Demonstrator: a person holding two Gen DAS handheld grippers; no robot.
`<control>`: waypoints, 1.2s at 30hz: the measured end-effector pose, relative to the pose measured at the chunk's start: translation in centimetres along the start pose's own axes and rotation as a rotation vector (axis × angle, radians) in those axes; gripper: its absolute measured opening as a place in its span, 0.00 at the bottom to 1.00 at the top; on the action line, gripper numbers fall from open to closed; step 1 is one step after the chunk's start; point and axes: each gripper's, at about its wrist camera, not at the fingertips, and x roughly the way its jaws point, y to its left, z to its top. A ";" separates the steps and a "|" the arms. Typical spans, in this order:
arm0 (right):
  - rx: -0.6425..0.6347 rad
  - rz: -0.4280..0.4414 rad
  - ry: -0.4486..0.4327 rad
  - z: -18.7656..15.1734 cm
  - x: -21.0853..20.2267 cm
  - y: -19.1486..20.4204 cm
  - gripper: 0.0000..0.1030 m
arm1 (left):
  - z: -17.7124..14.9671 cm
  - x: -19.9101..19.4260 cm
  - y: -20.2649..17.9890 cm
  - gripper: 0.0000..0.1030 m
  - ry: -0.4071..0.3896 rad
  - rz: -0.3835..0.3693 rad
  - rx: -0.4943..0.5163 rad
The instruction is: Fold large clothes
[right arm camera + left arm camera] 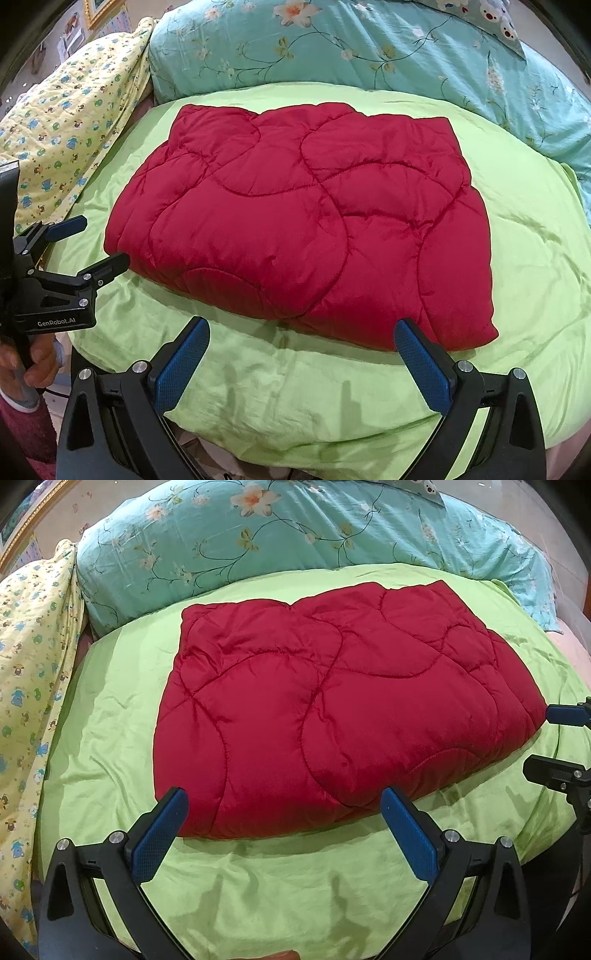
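A red quilted garment (332, 709) lies folded into a thick rectangle on the green sheet (258, 886); it also shows in the right wrist view (306, 229). My left gripper (284, 797) is open and empty, its blue fingertips just at the garment's near edge. It also appears at the left of the right wrist view (92, 240), open beside the garment's left corner. My right gripper (301, 328) is open and empty, just short of the garment's near edge. It shows at the right edge of the left wrist view (546, 738).
A teal floral duvet (295, 535) is piled behind the green sheet (535, 258). A yellow cartoon-print blanket (33, 664) lies along the left side. The bed's front edge drops off just below the grippers.
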 end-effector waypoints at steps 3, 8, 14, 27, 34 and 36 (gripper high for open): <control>0.001 0.001 0.001 0.2 0.1 0.1 0.98 | 0.2 0.2 0.0 1.00 0.001 -0.003 -0.001; -0.001 0.002 0.002 0.4 0.2 0.1 0.98 | 0.4 0.4 -0.1 1.00 0.003 -0.003 0.000; 0.002 0.000 0.005 0.5 0.4 0.2 0.98 | 0.5 0.4 -0.1 1.00 0.002 -0.006 -0.001; -0.004 0.004 0.009 0.9 0.8 0.4 0.98 | 1.0 0.6 0.0 1.00 -0.005 -0.010 0.003; -0.006 0.004 0.012 1.0 0.8 0.4 0.98 | 1.3 0.6 0.0 1.00 -0.005 -0.018 0.000; -0.005 0.005 0.012 1.1 0.9 0.4 0.98 | 1.4 0.6 0.0 1.00 -0.006 -0.018 0.001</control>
